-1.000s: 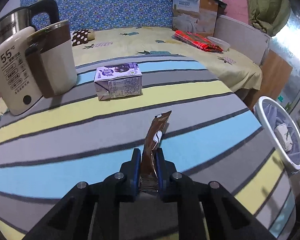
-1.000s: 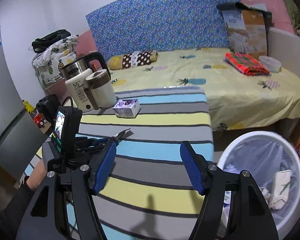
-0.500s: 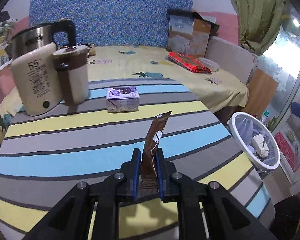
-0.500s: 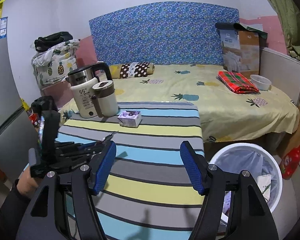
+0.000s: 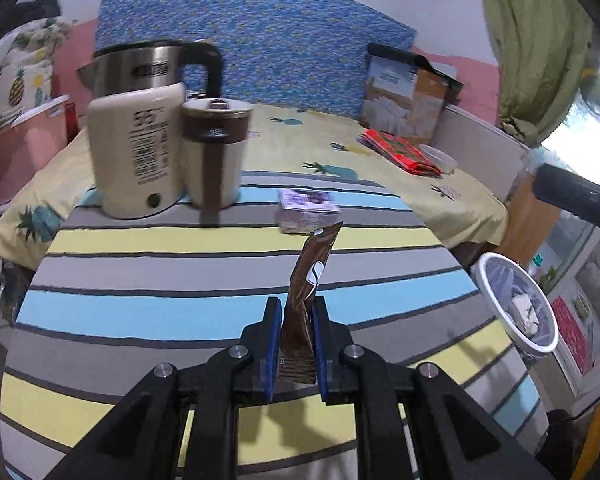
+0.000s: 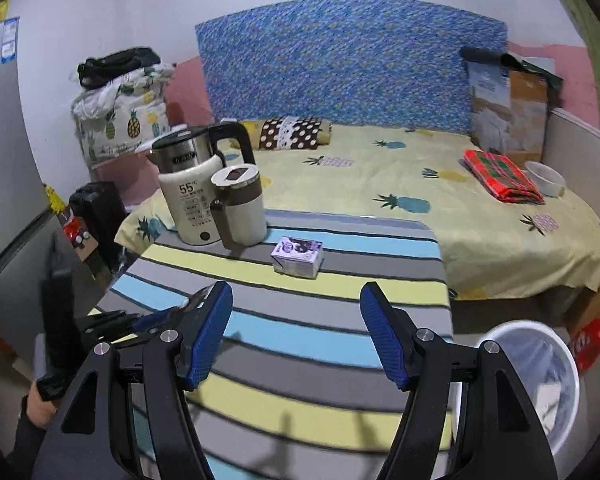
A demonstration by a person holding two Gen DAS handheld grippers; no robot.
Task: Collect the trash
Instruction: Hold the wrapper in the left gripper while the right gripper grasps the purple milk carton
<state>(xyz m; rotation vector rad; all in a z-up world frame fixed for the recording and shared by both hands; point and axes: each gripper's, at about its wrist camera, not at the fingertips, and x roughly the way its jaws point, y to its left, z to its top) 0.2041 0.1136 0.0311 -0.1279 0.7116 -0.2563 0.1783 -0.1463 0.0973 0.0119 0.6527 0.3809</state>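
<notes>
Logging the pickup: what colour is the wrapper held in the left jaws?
Dark brown sachet wrapper with a white mark; clearest in the left wrist view.

I'm working in someone's bedroom, a lived-in home rather than any lab. A bed [image 6: 440, 200] with a yellow pineapple-print sheet fills the far side, backed by a blue patterned headboard [image 6: 348, 60], with a brown polka-dot pillow [image 6: 292, 132] against it and a folded red plaid cloth [image 6: 500, 176] near a boxed quilt [image 6: 504, 116]. In front of me sits a table under a striped cloth [image 6: 320, 320] carrying an electric kettle [image 6: 188, 188] and a lidded mug [image 6: 240, 208]. Bedding in pineapple print is piled on a stand [image 6: 120, 116] by pink-and-white walls, a green curtain [image 5: 536, 40] hangs by the window, and a white wastebasket [image 6: 540, 380] stands on the floor.
</notes>
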